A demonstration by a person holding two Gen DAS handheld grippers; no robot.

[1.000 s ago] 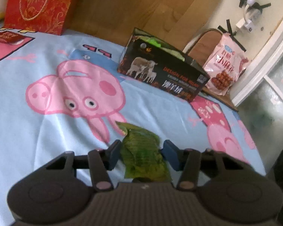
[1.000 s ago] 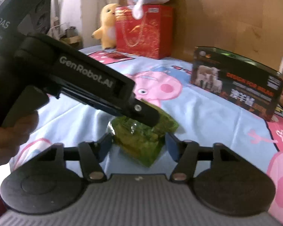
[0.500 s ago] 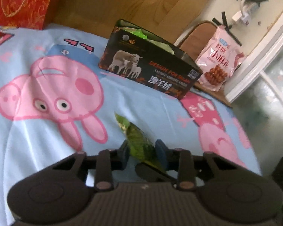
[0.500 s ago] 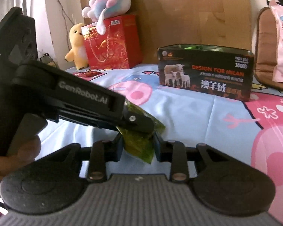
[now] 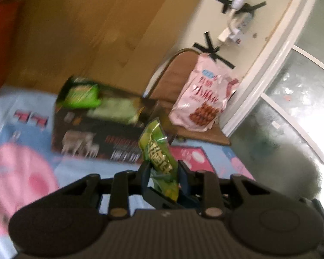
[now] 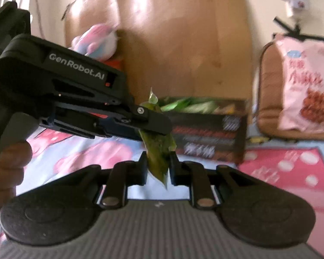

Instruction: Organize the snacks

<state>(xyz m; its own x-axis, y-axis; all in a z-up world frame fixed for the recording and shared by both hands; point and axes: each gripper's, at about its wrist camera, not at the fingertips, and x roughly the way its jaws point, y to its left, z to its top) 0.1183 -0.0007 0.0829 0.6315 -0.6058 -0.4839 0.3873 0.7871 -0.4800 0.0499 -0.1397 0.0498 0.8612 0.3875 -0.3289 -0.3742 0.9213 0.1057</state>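
Both grippers hold the same green snack packet [image 5: 157,151], lifted off the bed. My left gripper [image 5: 163,170] is shut on it. My right gripper [image 6: 157,166] is shut on its lower end [image 6: 158,151]; the left gripper's black body [image 6: 75,99] crosses the right wrist view from the left, clamped on the packet's top. Ahead stands the open dark box with sheep printed on it [image 5: 92,138], holding green packets [image 5: 84,95]. The box also shows in the right wrist view [image 6: 209,133], just behind the packet.
A pink snack bag [image 5: 205,101] leans on a brown chair [image 5: 172,79] right of the box. The bed has a blue Peppa Pig sheet [image 5: 19,172]. A wooden headboard [image 6: 183,43] stands behind, with a plush toy [image 6: 97,41] at left.
Both grippers have closed on the green packet and lifted it off the sheet. They have carried it up and forward, close to the sheep box.
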